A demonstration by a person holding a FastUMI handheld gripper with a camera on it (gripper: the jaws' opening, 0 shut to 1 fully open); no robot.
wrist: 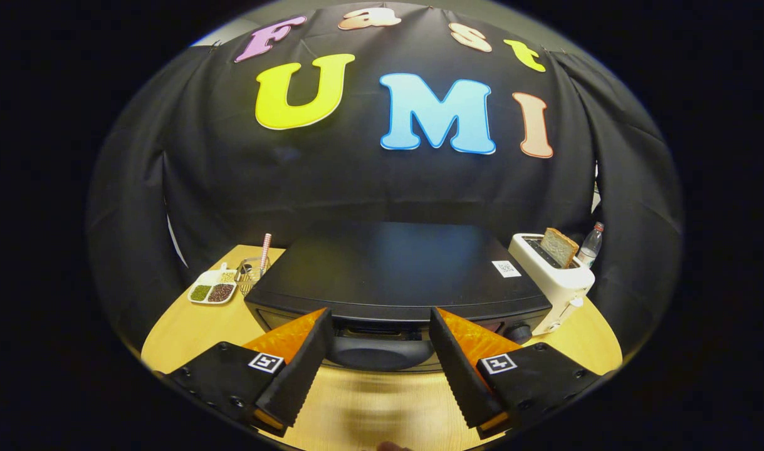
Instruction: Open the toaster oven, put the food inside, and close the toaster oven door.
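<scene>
Black and boxy, the toaster oven [397, 269] sits mid-table on the wooden table [187, 326], its door handle [378, 351] in the gap between the released, spread fingers of the gripper [378, 341]. A white toaster [554, 282] holding a bread slice [558, 246] stands to its right. For a clean opening, the fingers should probably close squarely on the handle's middle, then pull near and downward.

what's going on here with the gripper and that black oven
A person is holding the gripper up to the front of the black toaster oven on the wooden table. Its fingers are spread open on either side of the door handle at the oven's top front edge, not pressing on it. The door looks closed. To the oven's right stands a white toaster with a bread slice sticking up from it.
</scene>
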